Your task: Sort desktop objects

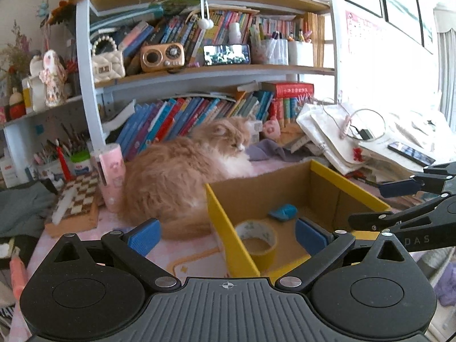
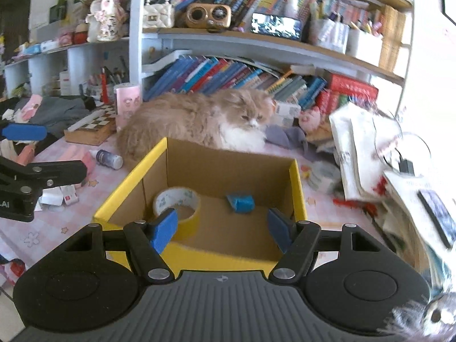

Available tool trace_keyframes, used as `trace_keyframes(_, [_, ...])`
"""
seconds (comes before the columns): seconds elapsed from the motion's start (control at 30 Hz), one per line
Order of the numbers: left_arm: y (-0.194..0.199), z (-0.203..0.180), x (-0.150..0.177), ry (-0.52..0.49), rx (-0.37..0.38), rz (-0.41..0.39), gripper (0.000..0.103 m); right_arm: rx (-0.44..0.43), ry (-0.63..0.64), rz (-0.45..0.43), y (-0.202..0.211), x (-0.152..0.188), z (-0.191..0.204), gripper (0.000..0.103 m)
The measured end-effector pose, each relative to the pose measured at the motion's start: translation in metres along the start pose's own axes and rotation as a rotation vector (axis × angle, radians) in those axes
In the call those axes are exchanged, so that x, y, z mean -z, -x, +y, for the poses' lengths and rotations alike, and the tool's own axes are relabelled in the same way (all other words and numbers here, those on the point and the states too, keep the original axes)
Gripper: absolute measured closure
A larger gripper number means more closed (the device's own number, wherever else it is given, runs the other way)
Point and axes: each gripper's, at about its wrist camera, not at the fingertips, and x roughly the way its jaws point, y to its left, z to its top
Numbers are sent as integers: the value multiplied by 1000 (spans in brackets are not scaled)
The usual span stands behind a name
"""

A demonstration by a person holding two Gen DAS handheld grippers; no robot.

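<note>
A cardboard box (image 2: 228, 171) sits open-topped on the pink desk (image 2: 42, 228), its outside and rim yellow, its inside plain brown. Two things lie on its floor. At the left is a tape roll (image 2: 178, 203), standing on its flat side: a wide ring with a yellowish outer band and a pale printed inner face. To the right of it, apart from it and toward the far wall, is a small blue object (image 2: 240, 202), crumpled or blocky in shape; what it is I cannot tell.

The right gripper (image 2: 221, 228) hangs over the box's near edge, its blue pads apart with nothing between them; the left pad overlaps the tape in view, but contact cannot be judged. The left gripper (image 1: 225, 236) is also spread wide and empty, straddling the box's left wall, with the tape (image 1: 256, 239) and the blue object (image 1: 282, 212) seen between its fingers, further off. The box (image 1: 350, 188) fills the right of that view.

Just behind the box lies a fluffy orange and white cat (image 2: 199, 122), close against the far wall. Left of the box a small bottle (image 2: 109, 158) lies on its side. A chessboard (image 1: 77, 202) rests far left, and bookshelves (image 1: 199, 71) rise behind.
</note>
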Motion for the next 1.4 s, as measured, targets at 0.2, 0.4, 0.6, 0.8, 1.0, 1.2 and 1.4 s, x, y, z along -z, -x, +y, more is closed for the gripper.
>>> trace_keyframes(0.2, [13, 14, 22, 5, 35, 58, 1, 45, -48, 45, 12, 18, 20, 36])
trace_keyframes(0.4, [24, 28, 43, -2, 68, 114, 1, 79, -100, 72, 25, 35, 44, 36])
trace_keyframes(0.6, [38, 40, 66, -3, 86, 158, 1, 77, -130, 121, 31, 57, 78, 36])
trace_keyframes(0.8, [52, 55, 86, -10, 84, 190, 1, 48, -138, 157, 35, 74, 119, 36])
trace_keyframes(1.0, [66, 75, 106, -25, 42, 213, 1, 11, -153, 189, 30, 85, 157, 36])
trace_keyframes(1.2, [75, 100, 114, 25, -18, 222, 1, -39, -150, 194, 17, 78, 187, 36])
trace_keyframes(1.4, [81, 121, 117, 80, -66, 213, 1, -76, -109, 186, 7, 67, 210, 36])
